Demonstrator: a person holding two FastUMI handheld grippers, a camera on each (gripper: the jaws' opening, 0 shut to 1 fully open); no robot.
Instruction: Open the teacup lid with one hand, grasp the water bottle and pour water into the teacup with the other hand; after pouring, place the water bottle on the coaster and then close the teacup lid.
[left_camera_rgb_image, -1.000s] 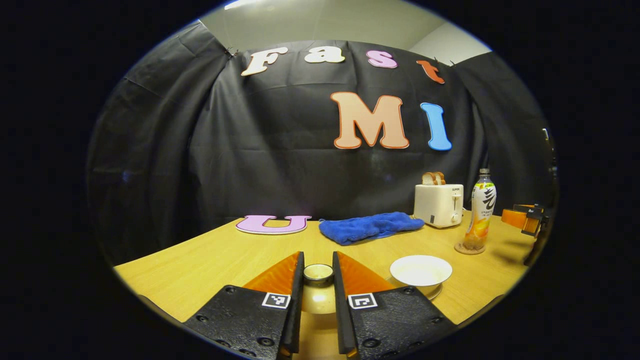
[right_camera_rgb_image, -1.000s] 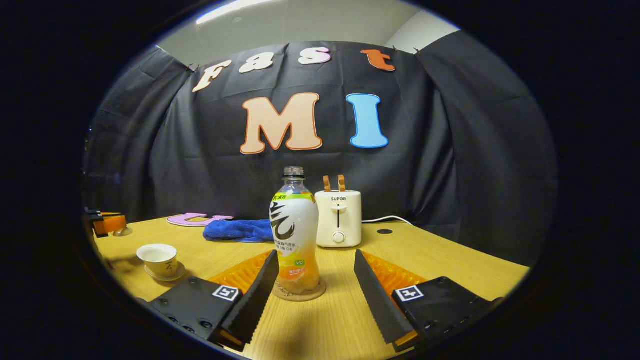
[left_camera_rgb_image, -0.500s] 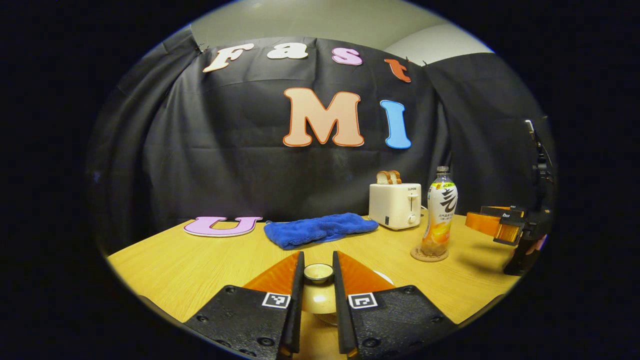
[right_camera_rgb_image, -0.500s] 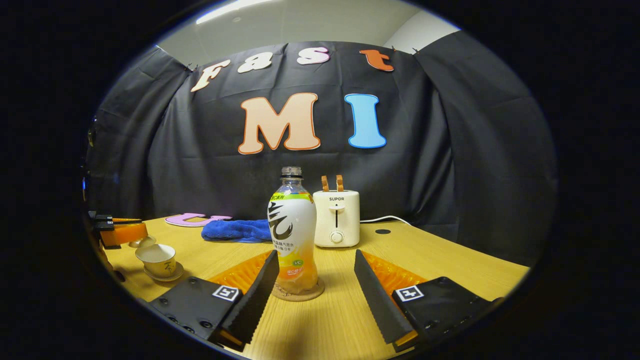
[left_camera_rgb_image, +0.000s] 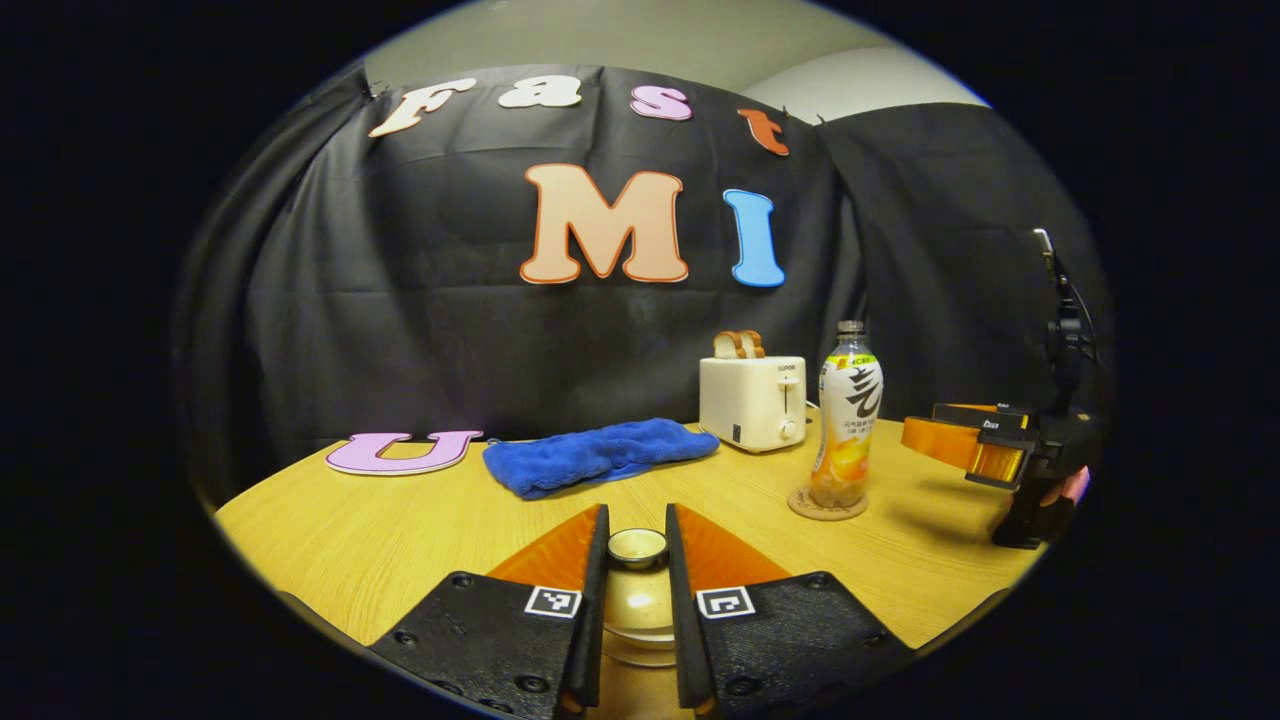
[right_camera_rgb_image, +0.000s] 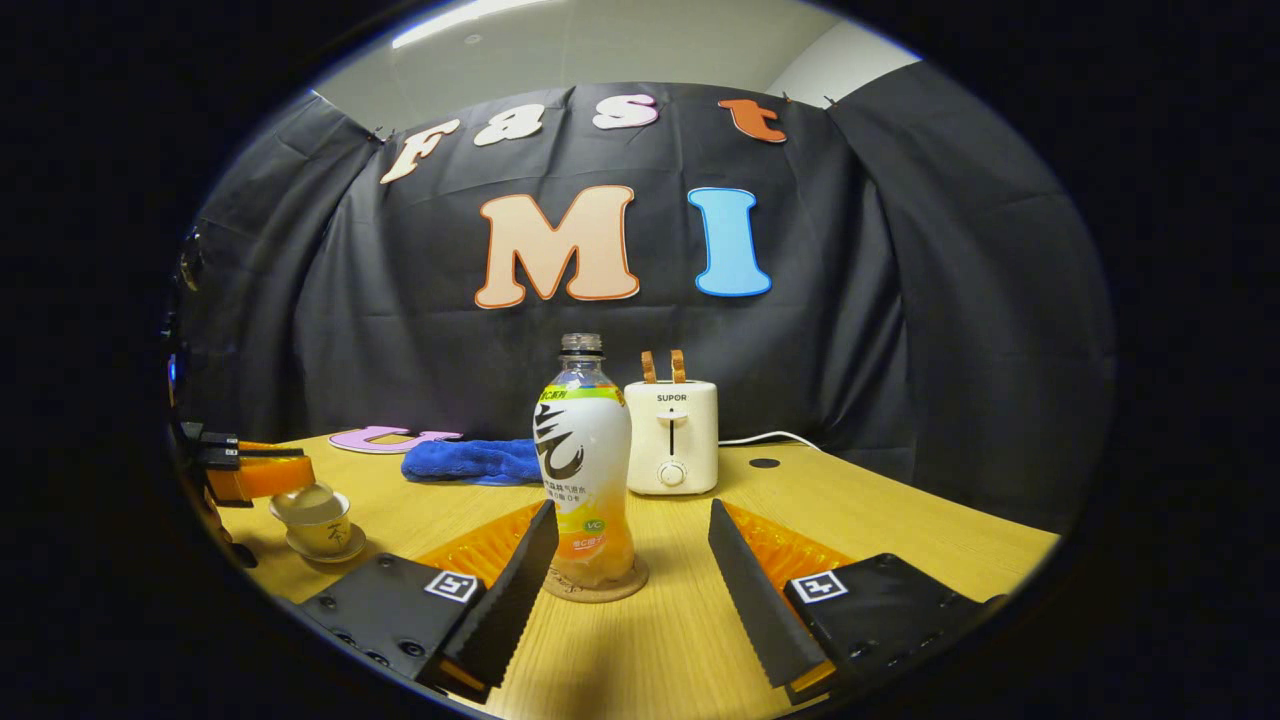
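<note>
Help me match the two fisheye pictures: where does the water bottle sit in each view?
Left gripper view: water bottle right of centre, on its coaster.
Right gripper view: water bottle at centre, ahead of the open fingers.
Shared landmark: the toaster just behind it.

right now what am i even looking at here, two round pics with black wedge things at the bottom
Each round picture comes from a camera riding on a handheld two-finger gripper; the wedges are that gripper's own fingers.

In the left gripper view, the left gripper is shut on the teacup lid by its knob. From the right gripper view the lid sits on or just above the teacup; I cannot tell which.

In the right gripper view, the right gripper is open, its fingers either side of the water bottle without touching it. The bottle stands on a coaster.

Also on the wooden table: a toaster and a blue cloth.
</note>
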